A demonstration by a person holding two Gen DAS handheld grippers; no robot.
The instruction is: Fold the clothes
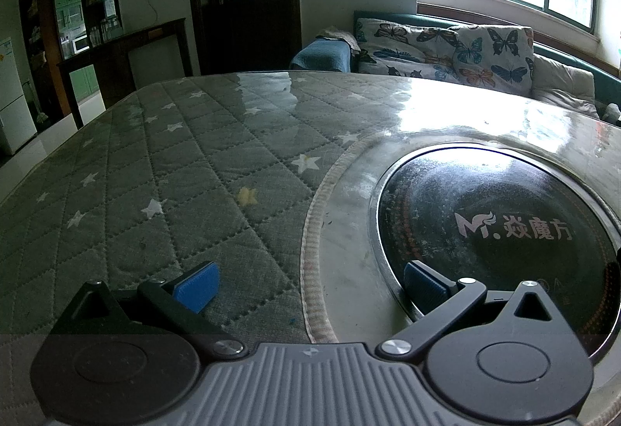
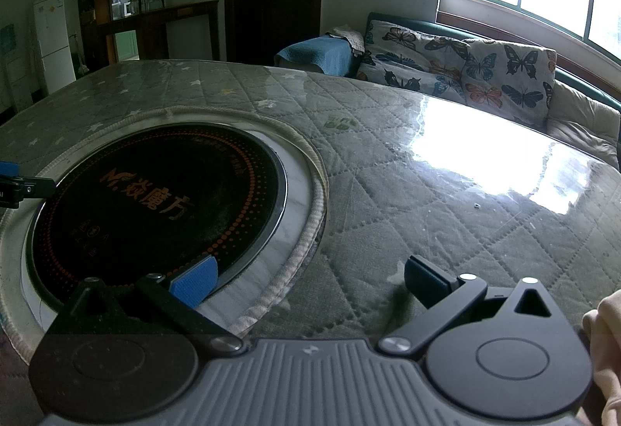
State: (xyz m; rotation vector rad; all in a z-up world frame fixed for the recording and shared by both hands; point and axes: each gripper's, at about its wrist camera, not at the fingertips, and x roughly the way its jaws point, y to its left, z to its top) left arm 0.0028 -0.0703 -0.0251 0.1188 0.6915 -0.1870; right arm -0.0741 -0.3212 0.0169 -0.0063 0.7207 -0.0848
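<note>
1. The left gripper (image 1: 310, 284) is held low over the table (image 1: 163, 162), its blue-padded jaws spread wide with nothing between them.
2. The right gripper (image 2: 308, 282) is likewise spread wide and empty; part of a hand (image 2: 603, 313) is seen at its right edge.
3. A round black induction cooktop (image 2: 155, 200) is set into the quilted, star-patterned table cover, between the two grippers.
4. No clothes can be made out on the table in either view.
5. A sofa with butterfly cushions (image 1: 446, 45) is seen beyond the table, under the window.
</note>
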